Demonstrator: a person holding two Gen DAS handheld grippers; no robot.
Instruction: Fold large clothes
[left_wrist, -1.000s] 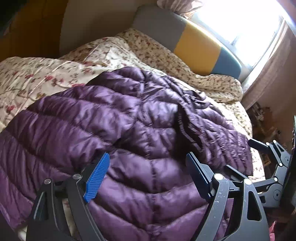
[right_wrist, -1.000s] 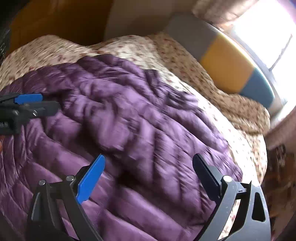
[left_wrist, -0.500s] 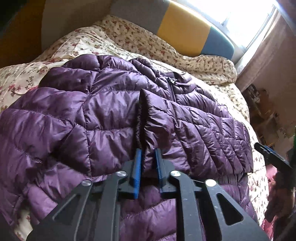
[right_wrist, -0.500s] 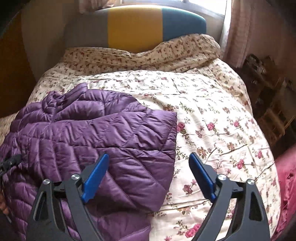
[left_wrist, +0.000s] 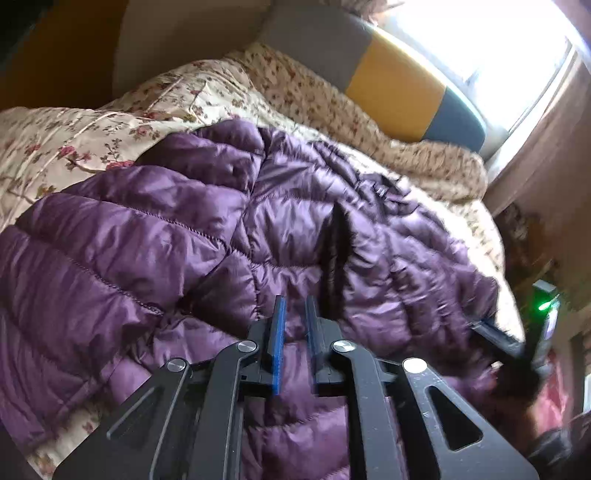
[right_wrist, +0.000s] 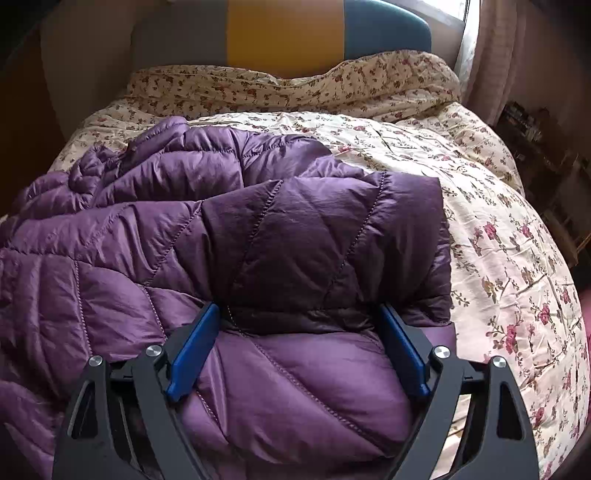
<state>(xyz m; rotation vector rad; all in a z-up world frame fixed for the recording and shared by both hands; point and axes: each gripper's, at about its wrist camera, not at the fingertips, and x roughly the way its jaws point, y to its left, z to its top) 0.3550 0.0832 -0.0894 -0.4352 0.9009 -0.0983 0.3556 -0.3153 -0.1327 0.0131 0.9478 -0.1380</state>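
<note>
Left wrist view: a glossy purple quilted puffer jacket (left_wrist: 207, 236), its puffy channels stitched in lines, lies spread over a cream floral bedspread (left_wrist: 66, 133). The left gripper (left_wrist: 294, 314) hangs low over the jacket, its blue-padded jaws narrow and opening; a fold of fabric seems to sit in the gap, though blur hides whether the pads press it. The right gripper (left_wrist: 495, 332) shows blurred at the jacket's far right edge.

Right wrist view: the right gripper (right_wrist: 299, 314) spreads wide and is opening, its ribbed blue pads (right_wrist: 194, 347) straddling a plump folded-over panel of the jacket (right_wrist: 295, 229) without clamping it. Behind stands a grey, yellow and blue padded headboard (right_wrist: 284, 33).
</note>
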